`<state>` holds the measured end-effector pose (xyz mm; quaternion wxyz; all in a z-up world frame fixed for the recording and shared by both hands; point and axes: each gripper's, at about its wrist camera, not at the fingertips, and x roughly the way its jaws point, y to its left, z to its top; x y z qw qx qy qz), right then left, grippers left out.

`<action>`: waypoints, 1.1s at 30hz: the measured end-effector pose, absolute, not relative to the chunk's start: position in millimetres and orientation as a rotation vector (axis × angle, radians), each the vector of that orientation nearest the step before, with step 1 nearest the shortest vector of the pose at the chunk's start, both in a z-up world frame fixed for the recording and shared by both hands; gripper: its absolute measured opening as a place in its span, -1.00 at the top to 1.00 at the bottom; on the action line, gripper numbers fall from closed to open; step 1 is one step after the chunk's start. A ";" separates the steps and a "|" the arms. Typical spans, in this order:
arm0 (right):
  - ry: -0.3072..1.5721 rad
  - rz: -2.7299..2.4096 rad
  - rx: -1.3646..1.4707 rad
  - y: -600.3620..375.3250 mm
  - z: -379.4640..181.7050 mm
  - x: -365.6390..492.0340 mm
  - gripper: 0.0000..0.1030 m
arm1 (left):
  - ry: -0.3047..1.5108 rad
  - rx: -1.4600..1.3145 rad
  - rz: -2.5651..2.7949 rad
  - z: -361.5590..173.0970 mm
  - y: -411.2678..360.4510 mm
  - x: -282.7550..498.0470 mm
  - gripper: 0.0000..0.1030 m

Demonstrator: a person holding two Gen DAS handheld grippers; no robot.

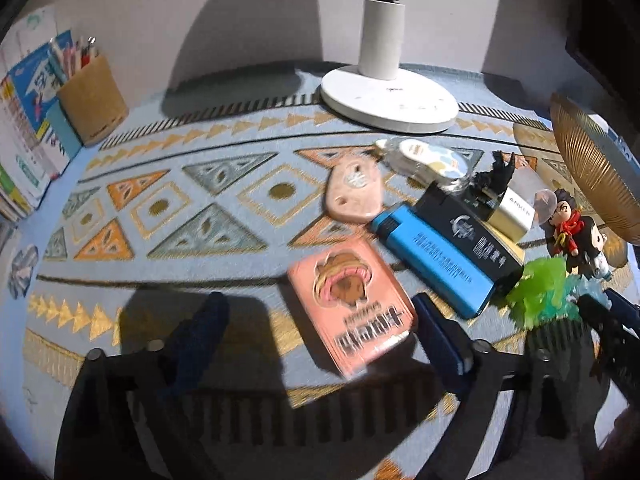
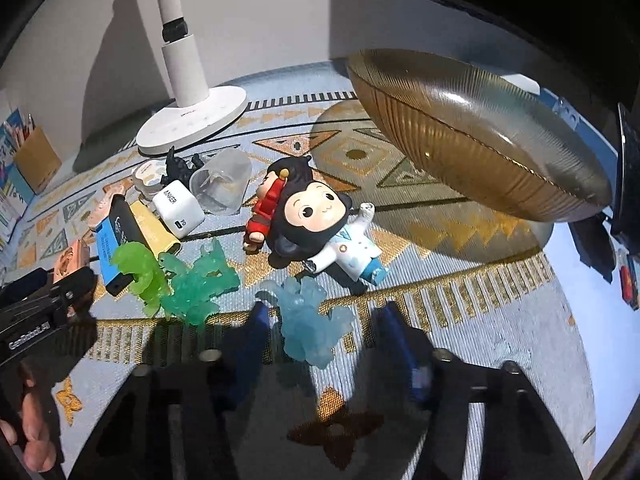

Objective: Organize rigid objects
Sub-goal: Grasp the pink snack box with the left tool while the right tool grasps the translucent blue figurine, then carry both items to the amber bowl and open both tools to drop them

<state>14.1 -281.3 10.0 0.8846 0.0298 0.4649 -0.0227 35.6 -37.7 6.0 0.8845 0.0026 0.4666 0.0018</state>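
Right gripper (image 2: pixel 320 332) straddles the pale blue figure (image 2: pixel 312 320) at twelve o'clock, jaws spread, not pinching; left gripper (image 1: pixel 320 328) brackets the pink box (image 1: pixel 352 304) (long axis eleven-to-five), jaws spread.

A home study corner: a counter under a patterned woven cloth (image 1: pixel 224 200) carries a white desk lamp (image 1: pixel 388 96), a pen holder (image 1: pixel 92 100), stacked books (image 1: pixel 24 128) and toy figurines (image 2: pixel 316 220) against a plain wall.
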 end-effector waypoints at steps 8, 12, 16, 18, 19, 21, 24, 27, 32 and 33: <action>0.972 0.036 0.124 -284.8 11.6 0.7 0.28 | 0.982 -0.012 -0.014 9.7 -8.7 24.0 -0.68; 0.970 0.026 0.148 -293.7 12.2 0.9 -0.19 | 0.989 -0.004 -0.057 8.7 -22.3 34.9 -0.68; 0.968 0.016 0.130 -296.3 10.5 5.5 -0.26 | 0.993 0.027 -0.046 5.6 -29.6 43.4 -0.41; 0.967 0.008 0.108 -291.4 8.8 9.1 -0.26 | 0.980 0.029 -0.046 6.4 -29.0 43.8 -0.31; 0.963 0.013 0.090 -287.0 8.4 10.1 -0.12 | 0.972 0.030 -0.049 7.2 -28.7 43.0 -0.09; 0.956 0.036 0.063 -276.9 8.9 8.8 0.25 | 0.964 0.030 -0.047 9.4 -27.6 40.4 0.15; 0.942 0.044 0.003 -260.5 8.9 0.1 0.30 | 0.947 0.020 -0.050 14.2 -25.1 33.2 0.20; 0.930 0.112 0.058 -259.3 15.3 -10.9 0.30 | 0.905 0.002 -0.076 25.4 -24.6 19.9 0.22; 0.810 0.104 0.083 -274.4 61.7 -28.5 0.30 | 0.817 -0.008 -0.131 61.5 -32.8 1.3 0.22; 0.777 0.092 0.092 -282.4 74.8 -32.3 0.30 | 0.799 -0.014 -0.144 70.6 -35.4 -0.7 0.22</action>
